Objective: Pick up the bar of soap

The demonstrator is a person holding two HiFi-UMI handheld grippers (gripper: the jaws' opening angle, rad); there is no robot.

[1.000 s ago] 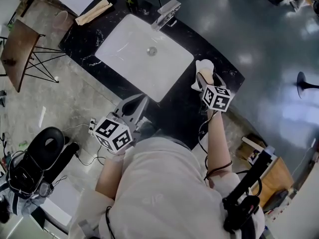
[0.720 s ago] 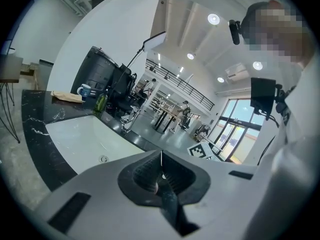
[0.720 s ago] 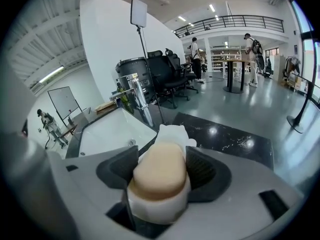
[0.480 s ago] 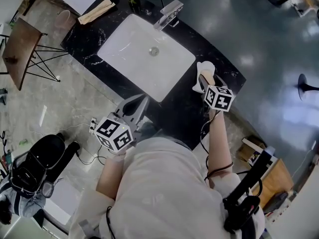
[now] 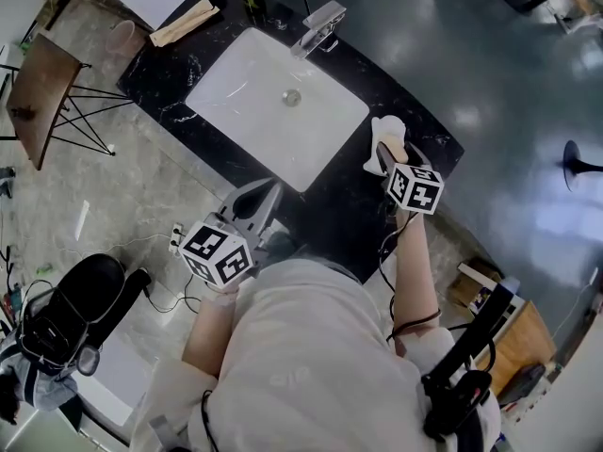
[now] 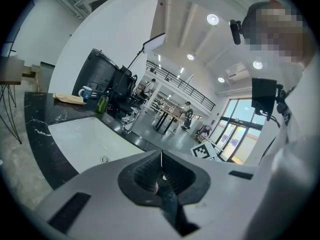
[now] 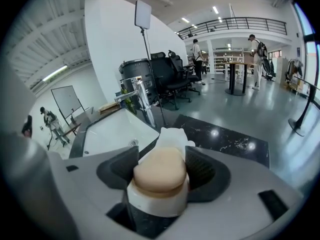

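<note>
One half of the job looks done from where I sit: the right gripper is at the bar of soap, and the lift itself is what remains. The soap lies on a white soap dish on the dark marbled surface, just beside the right-hand end of the sink and on the side away from the tap. In the right gripper view the jaws stand one on each side of the bar, their dark ribbed pads right against its flanks. I see no gap there, so I judge them gripping it. The bar's underside looks seated in the dish, so I judge it not yet raised.

The soap is a pale peach oval with a rounded, smooth, matt top; it looks dry and whole. The dish under it is scarcely wider than the bar.

The left gripper hangs at the sink's near edge, its jaws pressed together on nothing.
</note>
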